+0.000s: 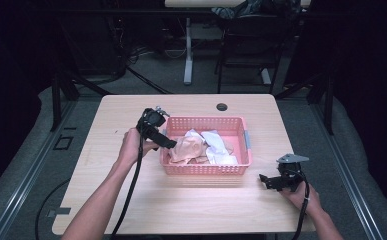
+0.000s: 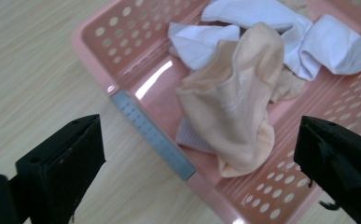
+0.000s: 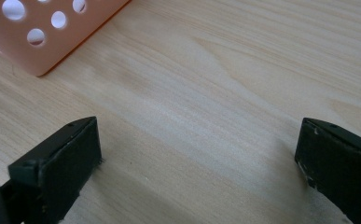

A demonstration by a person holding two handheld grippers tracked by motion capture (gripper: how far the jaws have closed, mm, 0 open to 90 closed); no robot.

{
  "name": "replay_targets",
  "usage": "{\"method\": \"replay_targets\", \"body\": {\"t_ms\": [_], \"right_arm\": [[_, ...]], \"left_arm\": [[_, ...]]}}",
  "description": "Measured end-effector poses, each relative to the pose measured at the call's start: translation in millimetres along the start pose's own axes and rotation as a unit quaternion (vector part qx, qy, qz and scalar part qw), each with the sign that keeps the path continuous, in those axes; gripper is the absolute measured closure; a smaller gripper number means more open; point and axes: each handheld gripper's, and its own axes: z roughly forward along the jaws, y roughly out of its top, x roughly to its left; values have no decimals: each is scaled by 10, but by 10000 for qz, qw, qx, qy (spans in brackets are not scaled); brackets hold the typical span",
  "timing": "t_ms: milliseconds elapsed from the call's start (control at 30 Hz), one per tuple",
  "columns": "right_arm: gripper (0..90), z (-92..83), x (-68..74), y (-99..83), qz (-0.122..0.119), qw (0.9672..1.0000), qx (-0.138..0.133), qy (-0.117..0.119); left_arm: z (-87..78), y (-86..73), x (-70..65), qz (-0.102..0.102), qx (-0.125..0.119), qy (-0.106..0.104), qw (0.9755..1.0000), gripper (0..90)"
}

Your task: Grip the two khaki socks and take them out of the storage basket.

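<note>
While socks point(image 2: 243, 93) overlap, basket point(image 2: 122, 51) cropped, lower layers hidden

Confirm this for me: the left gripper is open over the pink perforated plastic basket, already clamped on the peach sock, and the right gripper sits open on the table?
Not quite. The left gripper is open above the pink perforated plastic basket, but grips nothing: in the left gripper view its jaws stand wide apart with the peach sock lying loose between them. The right gripper does sit open on the wooden table.

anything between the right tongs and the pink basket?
No. In the high view, only bare wooden table lies between the right tongs and the pink basket; the right gripper view shows the same bare stretch.
</note>
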Motion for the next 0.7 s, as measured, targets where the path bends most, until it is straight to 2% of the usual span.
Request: {"method": "replay_targets", "body": {"t_ms": [133,233,433,467,633,700], "right_arm": [[0,0,-1,0,-2,10000,0,2],[0,1,0,0,-1,10000,-1,1],[0,0,0,0,-1,10000,2,1],[0,0,0,0,-2,10000,0,1],[0,0,0,0,-1,10000,2,1],[0,0,0,0,-2,10000,1,1]], "left_arm": [[116,78,-56,100,153,-48,9998,109],[177,114,-78,97,255,-109,9996,127],[250,164,-96,177,362,-79,9992,224],[261,170,-99,188,368,-84,9991,274],[299,197,-116,248,369,-24,9990,345],[321,206,-122,299,467,-23,9985,386]]}}
